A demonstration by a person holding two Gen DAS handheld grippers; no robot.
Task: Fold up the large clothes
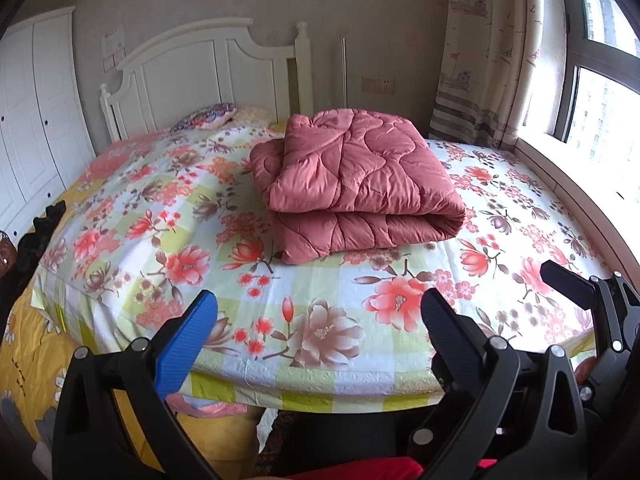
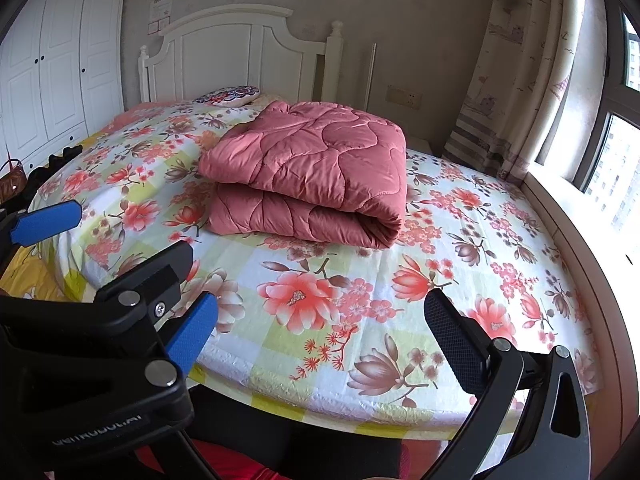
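Note:
A pink quilted blanket [image 1: 354, 184] [image 2: 308, 172] lies folded into a thick stack in the middle of the bed, on a floral sheet [image 1: 248, 272] [image 2: 360, 288]. My left gripper [image 1: 320, 316] hangs open over the bed's foot edge, well short of the blanket, with nothing between its blue and black fingers. My right gripper [image 2: 322, 320] is also open and empty, beside the left one at the same edge. In the right wrist view the left gripper [image 2: 108, 228] shows at the left; in the left wrist view the right gripper's black finger [image 1: 568, 284] shows at the right.
A white headboard [image 1: 208, 76] and a patterned pillow [image 1: 206, 116] stand at the far end. White wardrobe doors [image 2: 60, 64] line the left wall. A curtain [image 1: 488, 52] and window ledge [image 2: 568, 208] run along the right. Dark items [image 1: 44, 224] lie off the bed's left edge.

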